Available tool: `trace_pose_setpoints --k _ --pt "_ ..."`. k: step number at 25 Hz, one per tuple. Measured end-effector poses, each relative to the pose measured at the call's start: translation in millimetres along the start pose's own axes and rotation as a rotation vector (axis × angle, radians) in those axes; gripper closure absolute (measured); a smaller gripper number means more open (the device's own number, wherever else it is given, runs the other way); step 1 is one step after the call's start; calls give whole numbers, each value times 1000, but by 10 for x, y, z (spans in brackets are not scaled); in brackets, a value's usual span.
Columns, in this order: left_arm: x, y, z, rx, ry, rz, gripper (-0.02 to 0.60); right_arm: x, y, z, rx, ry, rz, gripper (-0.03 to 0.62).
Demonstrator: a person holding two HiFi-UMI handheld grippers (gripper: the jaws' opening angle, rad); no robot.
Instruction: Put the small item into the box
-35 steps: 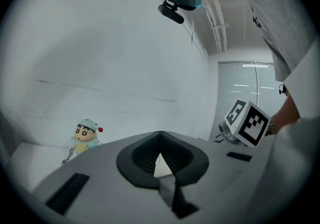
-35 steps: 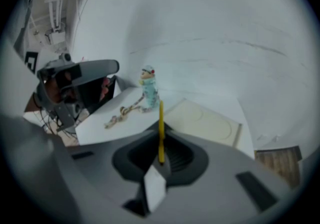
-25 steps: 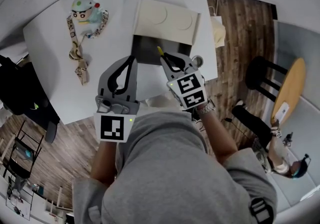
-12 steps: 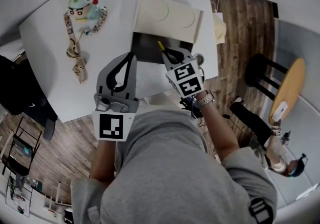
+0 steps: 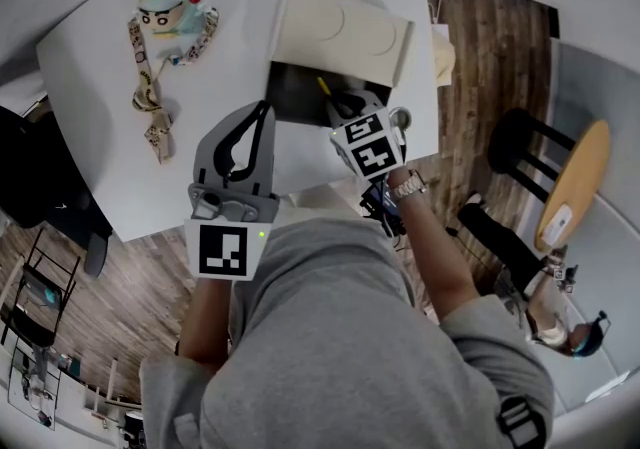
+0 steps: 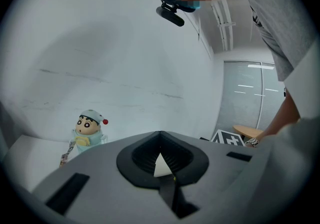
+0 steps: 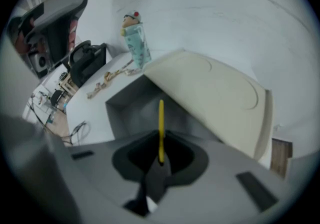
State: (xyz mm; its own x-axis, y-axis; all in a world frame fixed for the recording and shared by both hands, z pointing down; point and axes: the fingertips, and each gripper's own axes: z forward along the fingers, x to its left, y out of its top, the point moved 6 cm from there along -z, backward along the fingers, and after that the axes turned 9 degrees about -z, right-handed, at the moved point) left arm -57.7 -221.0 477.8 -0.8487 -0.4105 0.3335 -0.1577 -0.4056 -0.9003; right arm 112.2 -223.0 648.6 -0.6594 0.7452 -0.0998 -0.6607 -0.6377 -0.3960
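A thin yellow stick (image 5: 322, 87) (image 7: 161, 127) stands up out of my right gripper (image 5: 336, 105) (image 7: 160, 162), which is shut on its lower end. It is over the near edge of the open box (image 5: 296, 97) (image 7: 131, 109), whose inside is dark grey. The box's cream lid (image 5: 342, 29) (image 7: 212, 94) leans back on the far side. My left gripper (image 5: 260, 123) (image 6: 161, 164) is shut with nothing in it, over the white table (image 5: 100, 162) just left of the box.
A cartoon figure (image 5: 168, 7) (image 6: 89, 127) (image 7: 136, 38) with a patterned strap (image 5: 150, 102) (image 7: 109, 79) lies at the table's far left. A black bag (image 7: 86, 59) sits beyond the left edge. A black stool (image 5: 516, 143) and a round wooden table (image 5: 572, 181) stand to the right.
My right gripper has moved a little forward over the box's near edge with the yellow stick, tipping more steeply down. My left gripper has hardly moved.
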Motion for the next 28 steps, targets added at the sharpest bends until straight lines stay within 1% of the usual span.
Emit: trace_pose_setpoints --k 4,8,22,28 --pt "17 -33 1 14 2 -12 551 -4 -17 66 13 4 9 533" --pt "6 -38 9 9 -1 -19 551 -6 -31 98 20 1 7 533" --pt "8 -53 8 18 1 -24 551 -20 -47 191 41 -5 -1 533" --pt "-10 -54 2 15 -1 -27 551 -24 -72 187 42 -6 14 533"
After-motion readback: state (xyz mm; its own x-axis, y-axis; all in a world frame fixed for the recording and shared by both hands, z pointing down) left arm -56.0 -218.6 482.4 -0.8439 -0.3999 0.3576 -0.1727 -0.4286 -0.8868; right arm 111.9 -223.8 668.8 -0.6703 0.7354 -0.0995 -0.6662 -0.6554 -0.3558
